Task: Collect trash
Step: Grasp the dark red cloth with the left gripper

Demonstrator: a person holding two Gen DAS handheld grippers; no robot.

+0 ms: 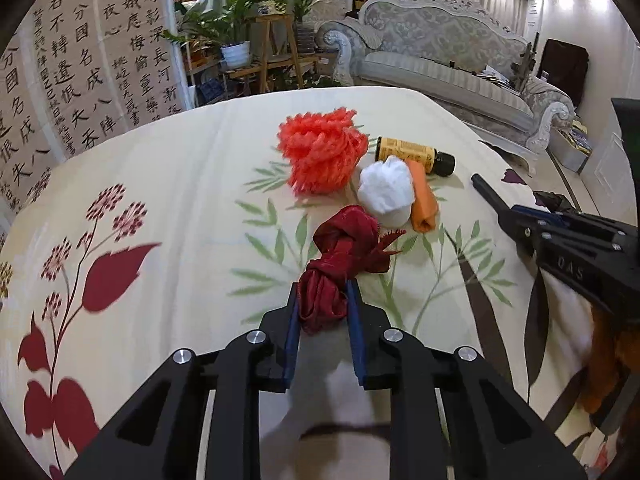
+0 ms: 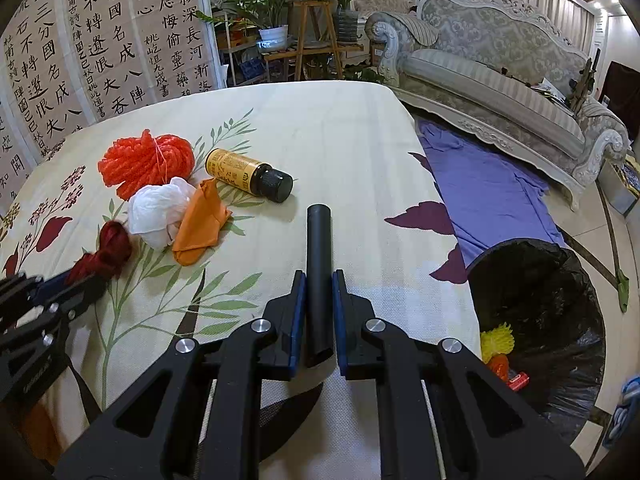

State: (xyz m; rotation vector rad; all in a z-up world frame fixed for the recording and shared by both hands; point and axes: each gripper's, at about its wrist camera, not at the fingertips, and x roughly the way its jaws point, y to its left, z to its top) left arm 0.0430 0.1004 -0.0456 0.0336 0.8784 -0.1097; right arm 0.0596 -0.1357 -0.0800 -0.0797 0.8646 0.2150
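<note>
Left gripper (image 1: 323,304) clamps the red cloth (image 1: 340,264) just ahead of the pile, right gripper (image 2: 319,300) pinches a black tube (image 2: 319,280), table edge and lined bin (image 2: 560,320) right.

In the left wrist view, the lower end of the dark red cloth (image 1: 340,272) is hidden between the blue pads of the left gripper (image 1: 324,292), and the orange net ball (image 1: 322,150), upper centre, is motion-blurred. The white wad (image 1: 386,192) covers part of the orange cloth (image 1: 425,200) and the base of the yellow-labelled bottle (image 1: 414,155). At the right edge the right gripper (image 1: 486,190) is cut off.

In the right wrist view, the table edge hides part of the black-lined bin (image 2: 560,320) at lower right; its contents are too small to identify. The bottle's label text is illegible.
</note>
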